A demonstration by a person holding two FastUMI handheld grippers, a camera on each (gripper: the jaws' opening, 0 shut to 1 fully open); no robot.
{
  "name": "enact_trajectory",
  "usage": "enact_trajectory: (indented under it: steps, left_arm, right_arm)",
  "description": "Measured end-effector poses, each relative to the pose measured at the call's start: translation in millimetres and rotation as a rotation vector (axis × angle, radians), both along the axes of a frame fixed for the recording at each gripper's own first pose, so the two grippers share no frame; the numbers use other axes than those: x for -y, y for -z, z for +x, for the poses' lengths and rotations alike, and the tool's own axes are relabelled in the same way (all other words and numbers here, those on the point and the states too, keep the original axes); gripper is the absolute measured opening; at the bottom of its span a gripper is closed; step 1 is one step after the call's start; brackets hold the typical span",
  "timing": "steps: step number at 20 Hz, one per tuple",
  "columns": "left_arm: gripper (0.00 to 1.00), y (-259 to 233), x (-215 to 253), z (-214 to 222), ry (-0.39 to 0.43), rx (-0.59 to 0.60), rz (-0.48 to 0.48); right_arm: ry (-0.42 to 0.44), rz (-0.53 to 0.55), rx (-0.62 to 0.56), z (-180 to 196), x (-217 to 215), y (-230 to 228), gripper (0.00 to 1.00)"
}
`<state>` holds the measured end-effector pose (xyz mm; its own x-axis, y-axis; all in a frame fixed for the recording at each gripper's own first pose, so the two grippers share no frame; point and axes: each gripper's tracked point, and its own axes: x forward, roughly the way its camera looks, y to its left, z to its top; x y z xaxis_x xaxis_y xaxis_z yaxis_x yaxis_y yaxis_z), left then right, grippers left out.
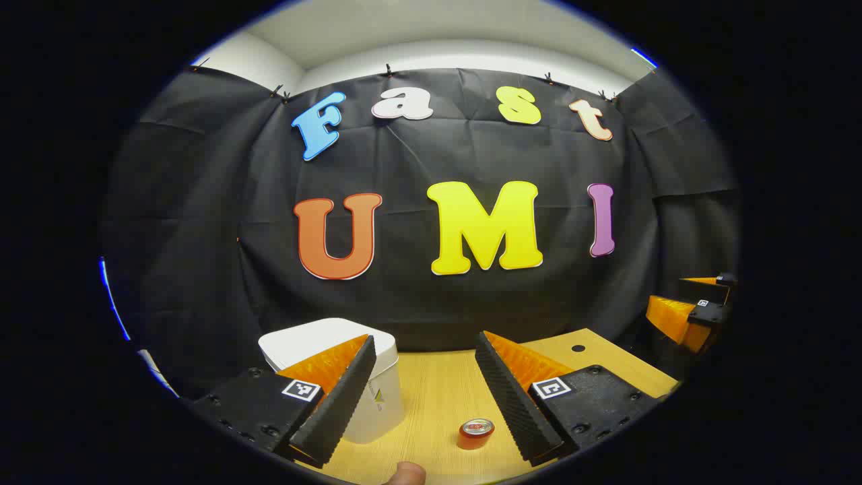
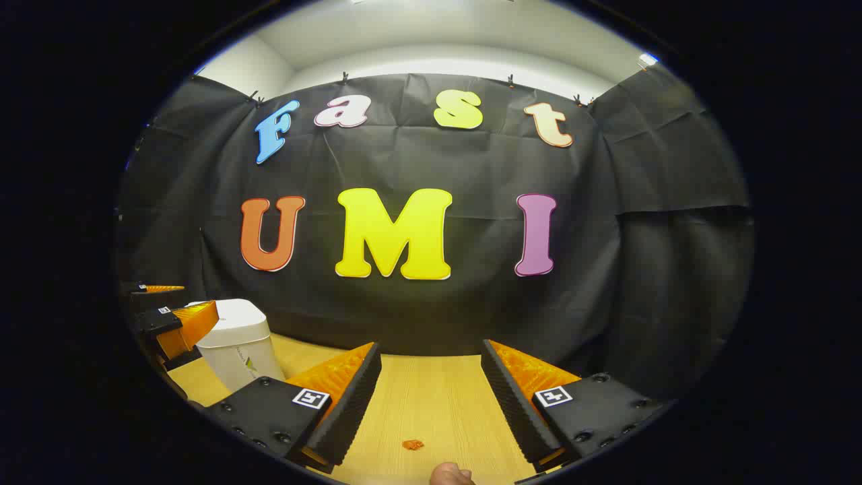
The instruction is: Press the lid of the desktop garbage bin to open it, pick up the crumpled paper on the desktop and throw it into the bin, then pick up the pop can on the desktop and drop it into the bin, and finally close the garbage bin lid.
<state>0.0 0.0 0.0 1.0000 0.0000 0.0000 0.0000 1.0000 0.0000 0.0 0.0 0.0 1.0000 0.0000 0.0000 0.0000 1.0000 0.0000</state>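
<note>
We see a white garbage bin [image 1: 337, 364] with its lid closed on the wooden tabletop [image 1: 438, 397]; a small logo marks its front, too small to read. The left tool [image 1: 424, 397] is spread wide and holds nothing, the bin behind its left finger and a red pop can [image 1: 476, 432] upright just inside its right finger. The right tool [image 2: 431, 404] also gapes wide and empty above a small orange scrap [image 2: 412, 444].
</note>
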Motion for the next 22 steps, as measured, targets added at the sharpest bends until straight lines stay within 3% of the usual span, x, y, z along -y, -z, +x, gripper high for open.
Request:
enact_trajectory:
  steps: [22]
  left_arm:
    - [0.98,14,23,21,0.029,-0.029,0.003]
  right_arm:
    - [0.011,-0.032,-0.014,18,22,5,0.94]
